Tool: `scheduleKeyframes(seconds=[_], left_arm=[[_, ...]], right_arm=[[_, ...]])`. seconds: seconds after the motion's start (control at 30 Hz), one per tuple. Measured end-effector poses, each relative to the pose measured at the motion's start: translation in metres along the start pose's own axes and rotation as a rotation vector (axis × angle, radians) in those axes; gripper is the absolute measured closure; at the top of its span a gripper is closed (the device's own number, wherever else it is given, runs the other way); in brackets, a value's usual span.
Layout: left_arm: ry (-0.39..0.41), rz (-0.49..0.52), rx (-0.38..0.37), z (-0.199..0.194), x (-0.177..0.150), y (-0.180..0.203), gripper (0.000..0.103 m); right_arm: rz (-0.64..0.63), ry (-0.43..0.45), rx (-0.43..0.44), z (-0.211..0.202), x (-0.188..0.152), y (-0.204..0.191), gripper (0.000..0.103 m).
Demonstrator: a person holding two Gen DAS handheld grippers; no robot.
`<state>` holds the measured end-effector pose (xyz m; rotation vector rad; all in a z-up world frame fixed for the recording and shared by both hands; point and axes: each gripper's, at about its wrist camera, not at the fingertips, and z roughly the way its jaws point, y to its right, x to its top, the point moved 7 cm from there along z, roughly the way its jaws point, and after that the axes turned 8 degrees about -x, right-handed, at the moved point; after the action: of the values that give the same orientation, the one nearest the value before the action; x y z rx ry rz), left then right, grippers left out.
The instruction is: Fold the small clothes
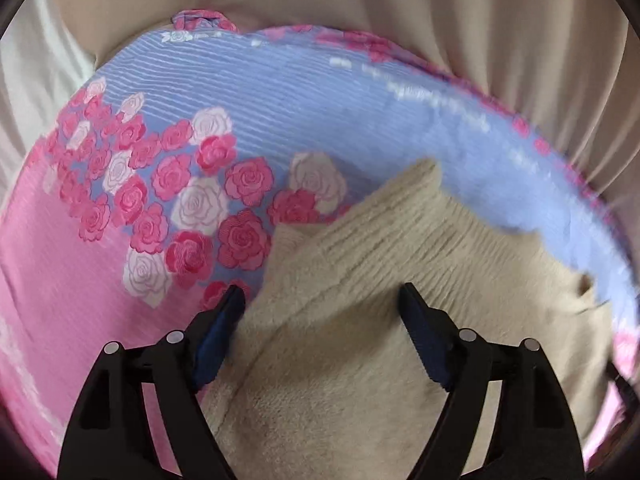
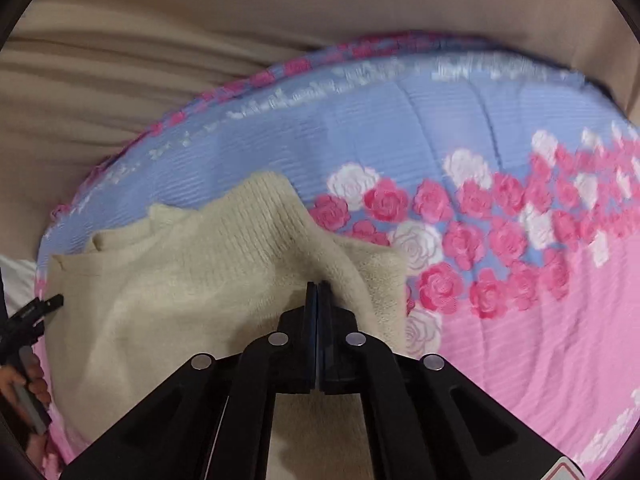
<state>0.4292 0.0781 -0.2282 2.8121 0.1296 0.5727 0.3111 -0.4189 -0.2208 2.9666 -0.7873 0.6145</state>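
Right tool [image 2: 318, 294] clamped on cream knit garment [image 2: 192, 280]; left tool [image 1: 320, 296] spread wide over it.

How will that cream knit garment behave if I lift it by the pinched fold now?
Probably floppy: the cream knit garment already lies in soft humps and folds, so the rest should hang. Probably light, being a small fuzzy knit. Unlikely to slip, since the right claw is shut on a thick fold, though it may drag on the flowered bedspread.

The beige garment [image 1: 360, 340] runs off the bottom edge; the bedspread's far edge [image 1: 540, 132] is blurred.
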Motion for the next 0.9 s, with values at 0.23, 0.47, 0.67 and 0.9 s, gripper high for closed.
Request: scheduleKeyframes(seconds=[0.23,0.47,0.67,0.9], left_arm=[[0.027,0.004,-0.046,-0.003,-0.006,0.016,0.028],[0.041,-0.034,0.053,0.008,0.012,-0.008,0.041],[0.048,0.026,0.027,-0.003,0.019,0.005,0.035],[0.068,0.067,-0.032,-0.049,-0.008,0.032,0.034]], right_arm=[[-0.090,0.011,-0.047,0.014,-0.003,-0.012,0.067],[0.095,0.095,-0.037,-0.011,0.008,0.026,0.098],[0.108,0.029,0.003,-0.006,-0.010,0.042,0.091],[-0.091,0.045,0.035,-0.023,-0.010,-0.011,0.091]])
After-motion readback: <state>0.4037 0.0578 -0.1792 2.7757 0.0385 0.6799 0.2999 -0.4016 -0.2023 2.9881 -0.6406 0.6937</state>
